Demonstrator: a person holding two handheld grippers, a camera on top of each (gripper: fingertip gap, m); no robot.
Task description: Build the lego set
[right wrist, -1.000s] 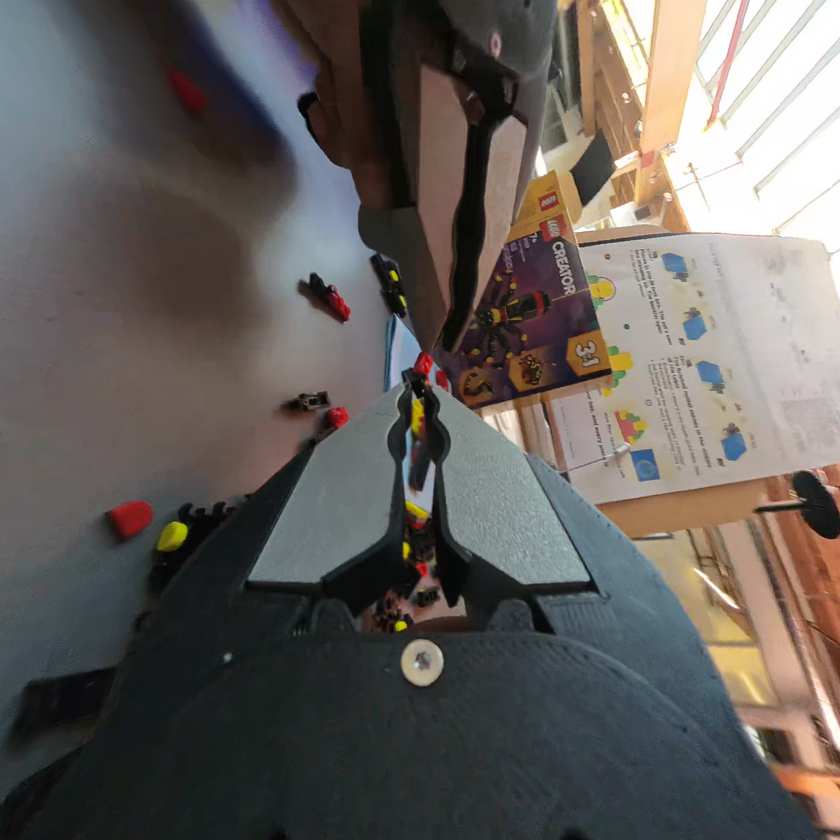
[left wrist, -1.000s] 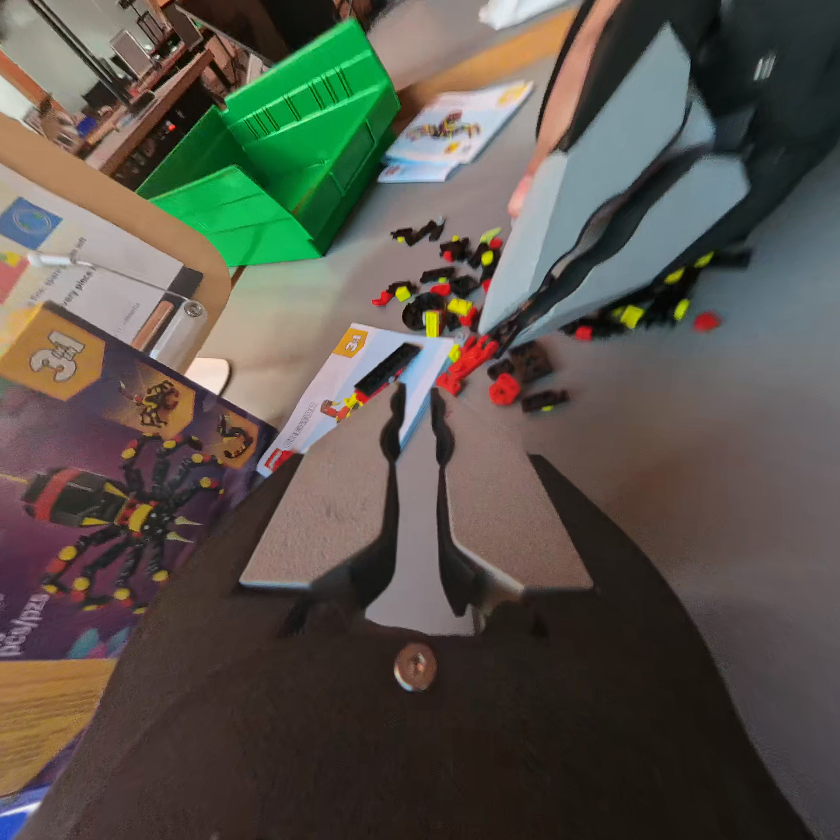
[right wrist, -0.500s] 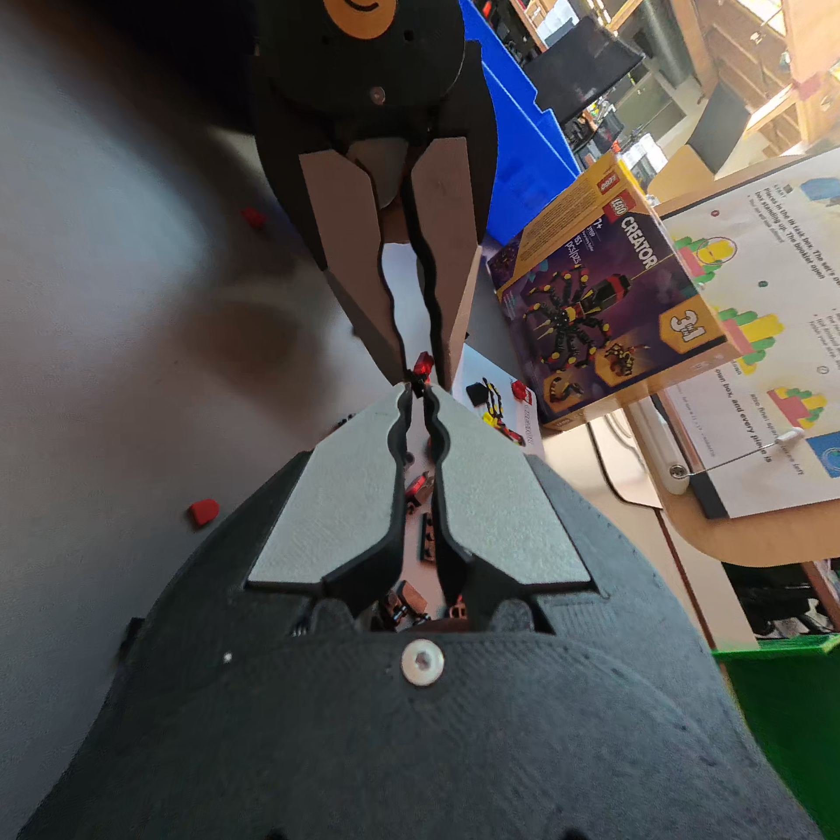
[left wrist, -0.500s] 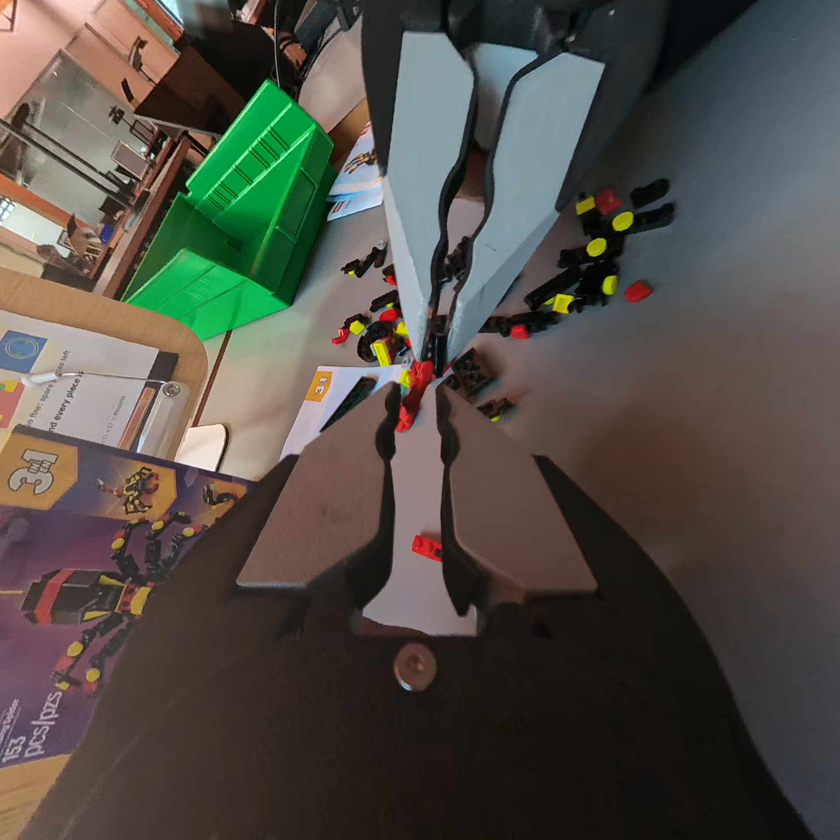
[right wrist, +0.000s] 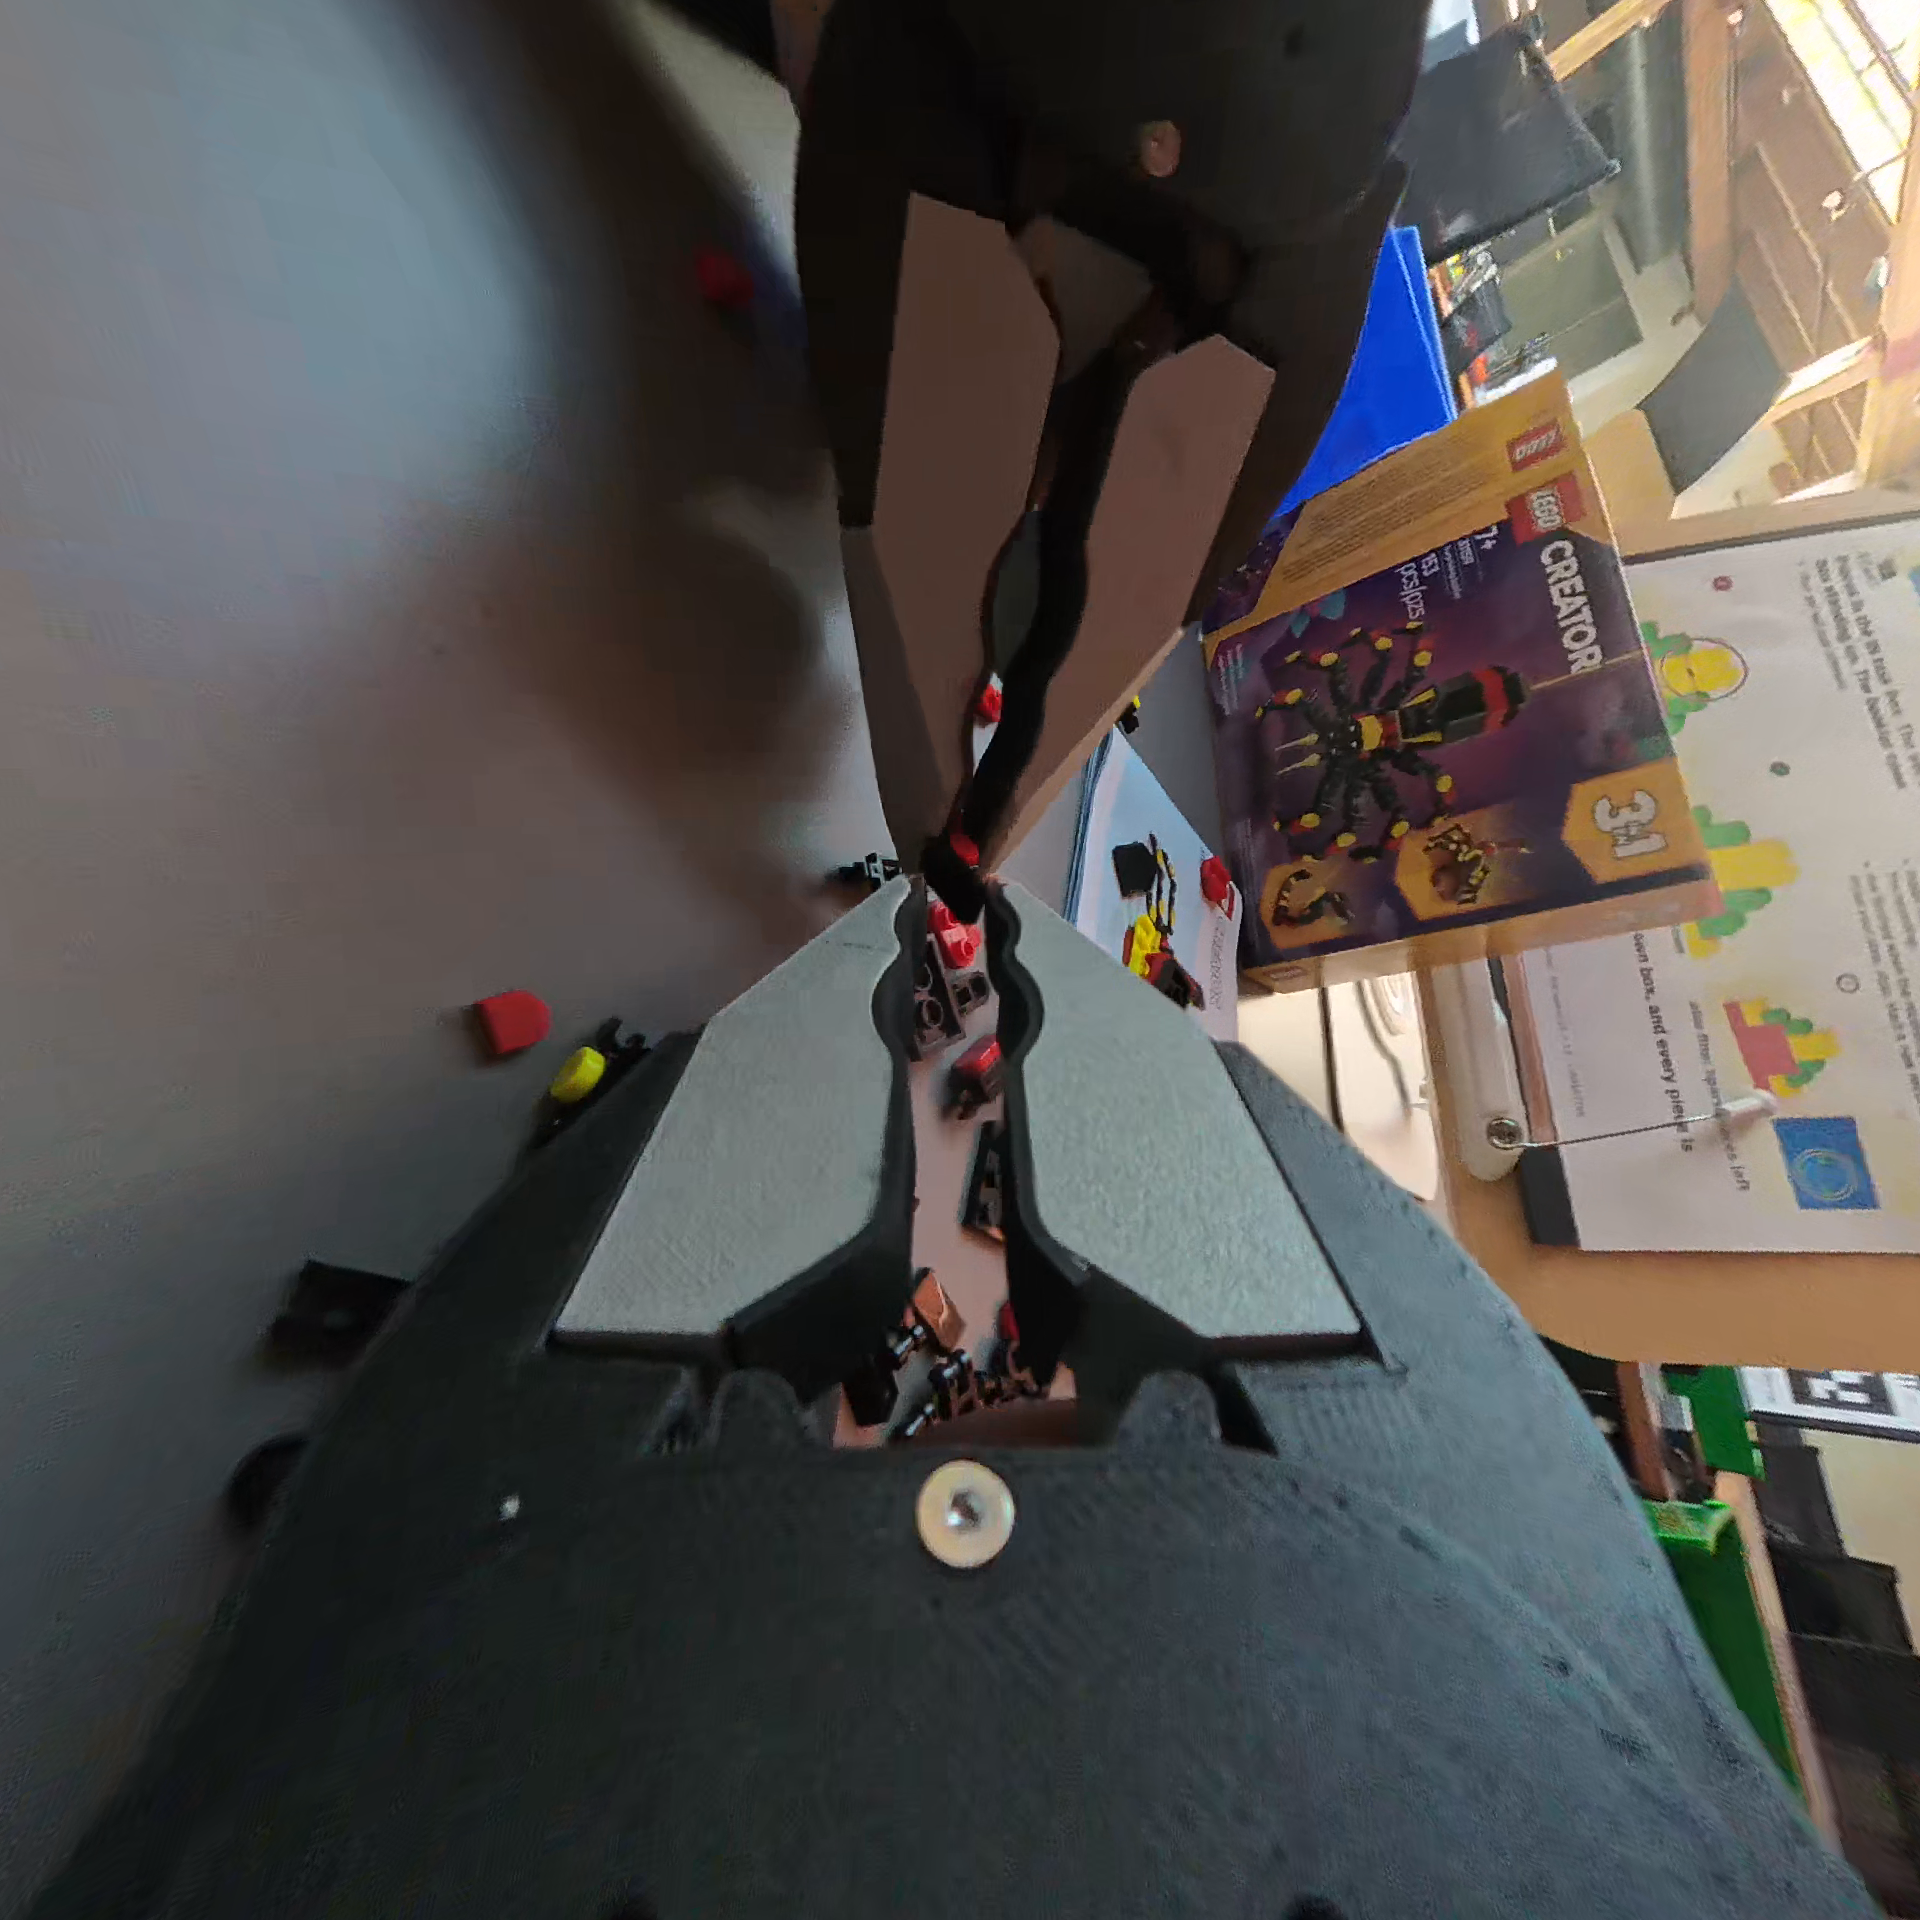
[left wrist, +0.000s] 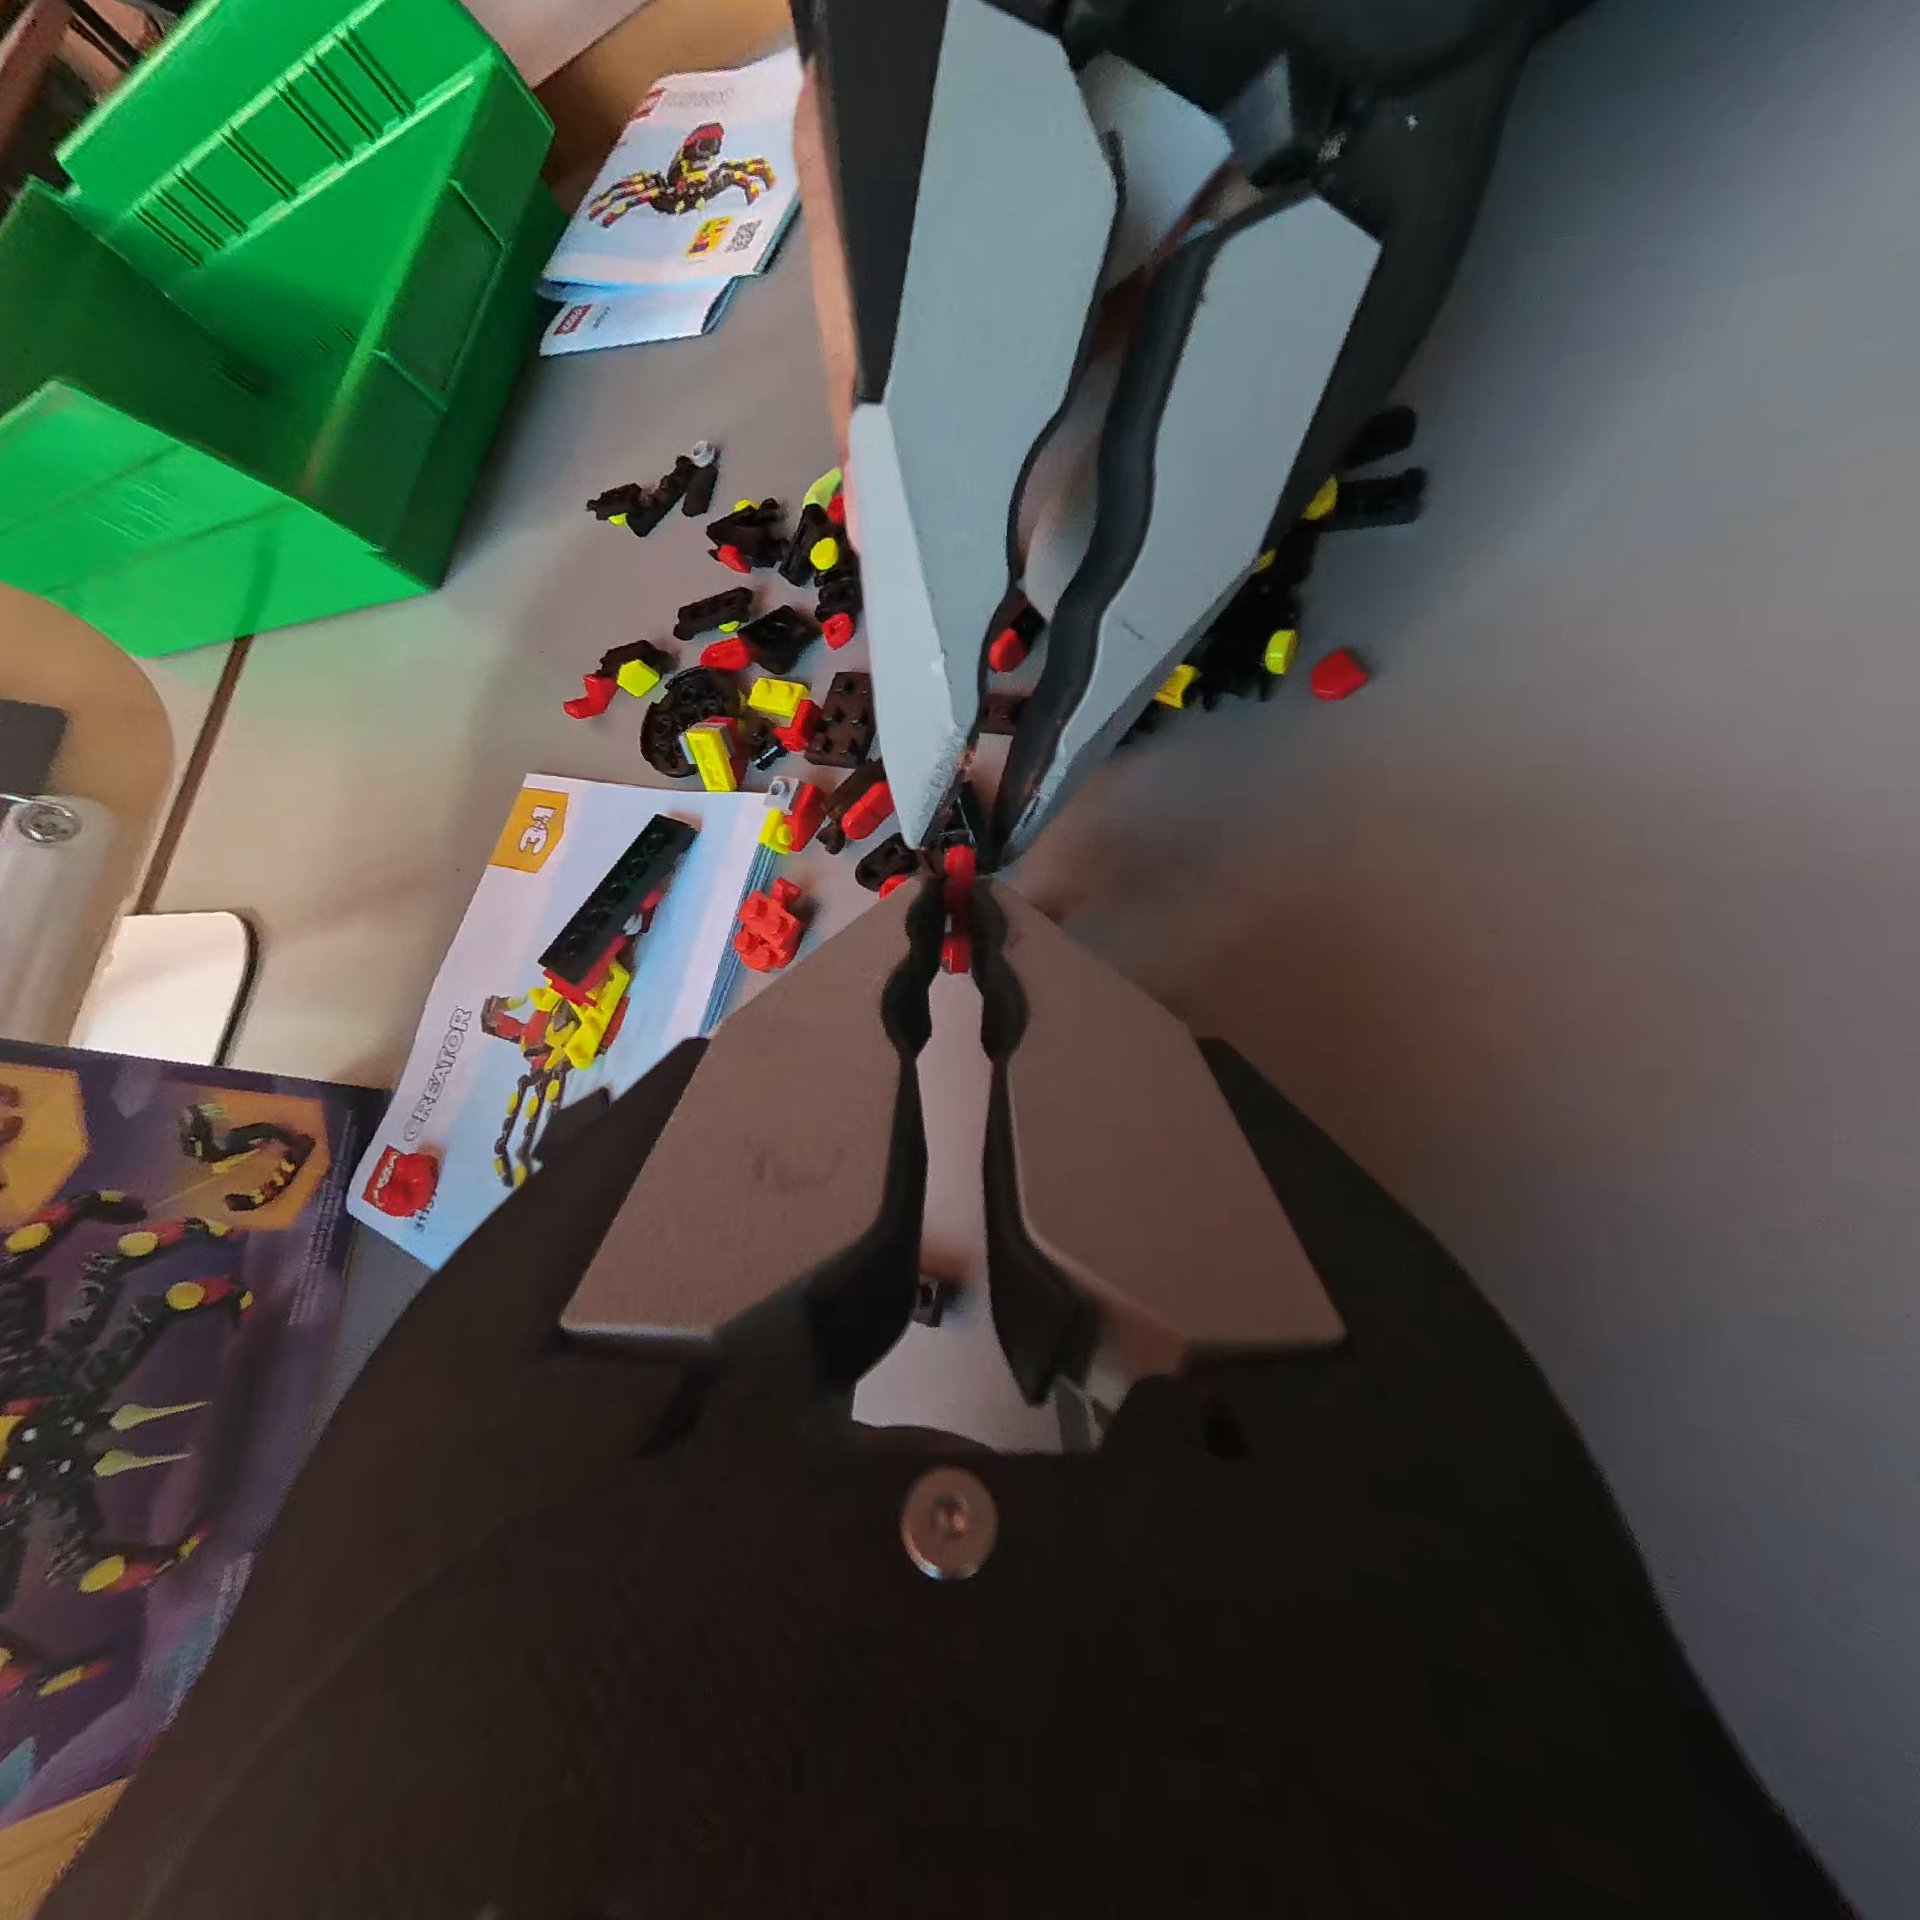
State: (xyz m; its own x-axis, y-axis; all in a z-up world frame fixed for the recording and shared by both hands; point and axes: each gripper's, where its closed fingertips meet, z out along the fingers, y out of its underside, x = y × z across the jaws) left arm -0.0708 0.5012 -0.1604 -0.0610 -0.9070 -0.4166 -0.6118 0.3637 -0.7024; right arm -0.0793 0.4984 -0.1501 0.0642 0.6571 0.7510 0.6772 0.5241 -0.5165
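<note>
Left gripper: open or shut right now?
Shut. The left gripper has its fingertips pinched on a small red lego piece, tip to tip with the right gripper.

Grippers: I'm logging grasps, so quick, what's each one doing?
Left gripper: shut on a red piece.
Right gripper: shut on a black piece, tip to tip with the left.

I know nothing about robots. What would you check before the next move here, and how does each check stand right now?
1. Left hand-held gripper shut on the red piece: ok.
2. Right hand-held gripper gripping the black piece at its tips: cannot tell.
3. The two pieces lined up stud to socket: cannot tell, too small and blurred.
4. Instruction booklet open at a step: not ok, only its cover shows.
5. Loose pieces close by on the table: ok.
</note>
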